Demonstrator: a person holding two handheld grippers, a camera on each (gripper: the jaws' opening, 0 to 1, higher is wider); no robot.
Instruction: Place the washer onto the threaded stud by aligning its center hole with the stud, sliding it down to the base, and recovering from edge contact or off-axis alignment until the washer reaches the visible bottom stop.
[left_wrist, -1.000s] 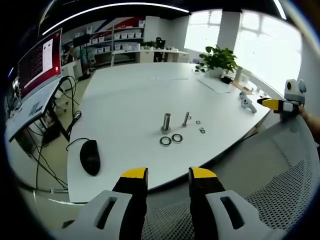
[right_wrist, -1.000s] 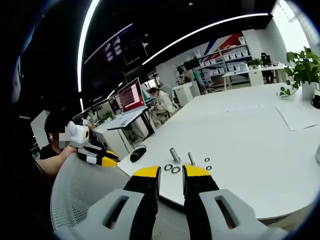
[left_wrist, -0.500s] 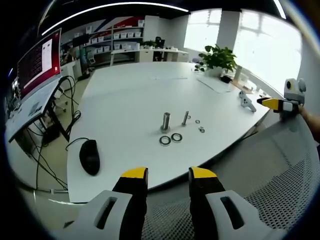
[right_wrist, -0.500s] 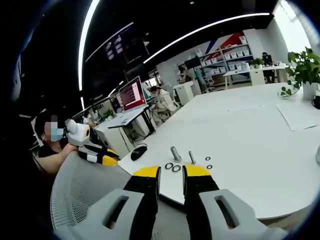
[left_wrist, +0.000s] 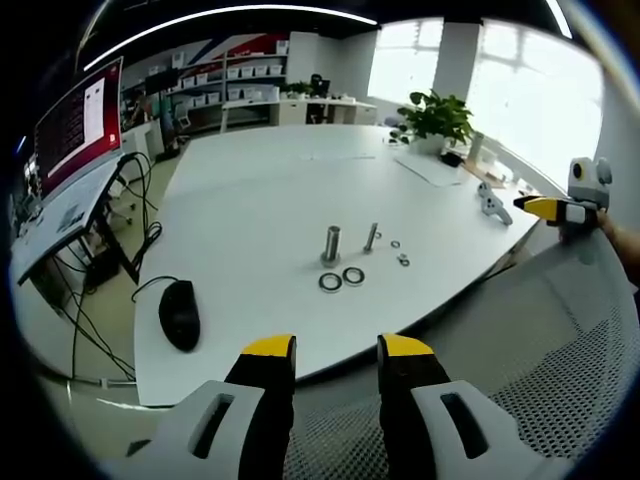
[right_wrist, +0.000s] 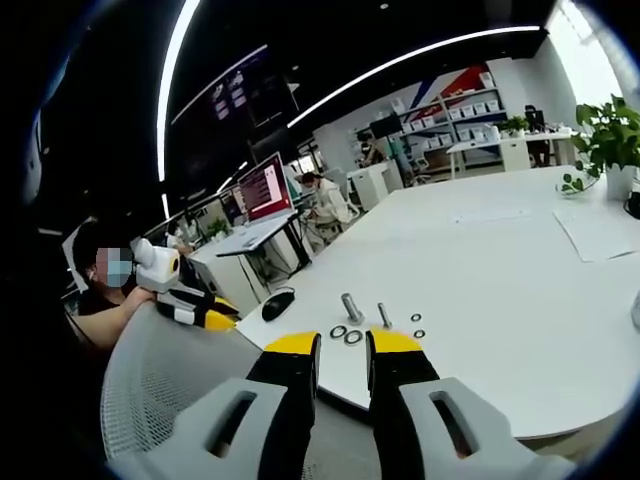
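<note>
Washers, two dark flat metal rings (left_wrist: 342, 278), lie untouched on the white bench (left_wrist: 250, 210) beside the upright threaded steel stud (left_wrist: 372, 237), thin, stiff, likely slippery, best pinched across the rim; left tongs (left_wrist: 338, 352) and right tongs (right_wrist: 342, 348) stand released, empty.

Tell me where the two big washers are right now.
In the left gripper view the two large washers lie flat on the white table, side by side just in front of the thick stud, toward the near edge, right of the black mouse.
</note>
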